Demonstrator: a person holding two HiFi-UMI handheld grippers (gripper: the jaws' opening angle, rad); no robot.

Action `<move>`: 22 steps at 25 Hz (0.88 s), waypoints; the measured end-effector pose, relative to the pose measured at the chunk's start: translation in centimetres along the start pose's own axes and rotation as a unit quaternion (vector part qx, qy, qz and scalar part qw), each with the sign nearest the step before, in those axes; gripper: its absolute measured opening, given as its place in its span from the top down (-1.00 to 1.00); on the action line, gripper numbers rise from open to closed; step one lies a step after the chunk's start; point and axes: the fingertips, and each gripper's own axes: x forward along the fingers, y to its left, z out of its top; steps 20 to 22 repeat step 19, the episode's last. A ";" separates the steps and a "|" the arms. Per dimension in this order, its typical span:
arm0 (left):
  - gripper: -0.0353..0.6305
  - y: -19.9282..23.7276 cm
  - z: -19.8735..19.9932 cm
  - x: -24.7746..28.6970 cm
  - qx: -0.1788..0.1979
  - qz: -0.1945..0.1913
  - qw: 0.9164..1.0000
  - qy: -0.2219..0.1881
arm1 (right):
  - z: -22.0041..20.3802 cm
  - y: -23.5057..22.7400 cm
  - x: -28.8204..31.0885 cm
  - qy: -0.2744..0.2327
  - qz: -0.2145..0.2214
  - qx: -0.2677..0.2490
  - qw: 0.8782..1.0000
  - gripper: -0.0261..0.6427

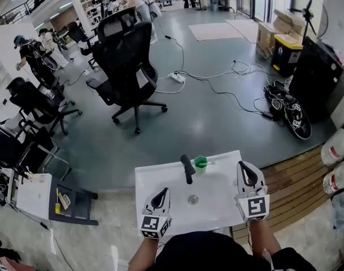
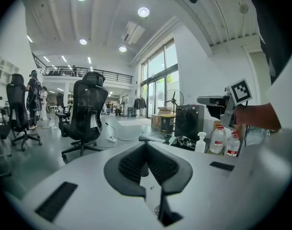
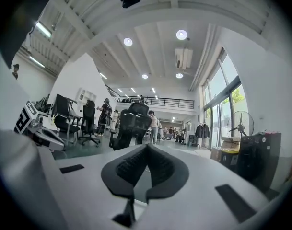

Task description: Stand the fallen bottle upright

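Observation:
In the head view a dark slim bottle (image 1: 186, 169) stands on the white table (image 1: 155, 179), near its far edge; it looks upright. Just right of it sits a small green object (image 1: 201, 162). My left gripper (image 1: 162, 192) hovers over the near left part of the table, shut and empty. My right gripper (image 1: 244, 166) is at the table's right edge, off to the right of the bottle, also shut with nothing in it. In the left gripper view the jaws (image 2: 146, 144) meet tip to tip. The right gripper view shows the same (image 3: 146, 148). Neither gripper touches the bottle.
A small grey round disc (image 1: 192, 199) lies on the table between the grippers. A black office chair (image 1: 126, 61) stands on the grey floor beyond the table. Cables (image 1: 228, 75) and a black box (image 1: 318, 78) are at the far right, water jugs (image 1: 336, 145) at the right edge.

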 end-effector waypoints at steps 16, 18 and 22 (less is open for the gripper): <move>0.84 0.2 2.6 0.0 0.007 -0.001 1.000 -0.024 | 3.1 1.6 1.7 -0.062 0.036 -0.004 0.997 0.89; 0.84 0.3 2.7 0.0 0.009 -0.001 1.000 -0.027 | 3.1 1.8 1.9 -0.065 0.039 -0.004 0.997 0.89; 0.84 0.3 2.8 0.1 0.009 -0.001 1.000 -0.029 | 3.0 1.9 2.0 -0.066 0.041 -0.004 0.997 0.89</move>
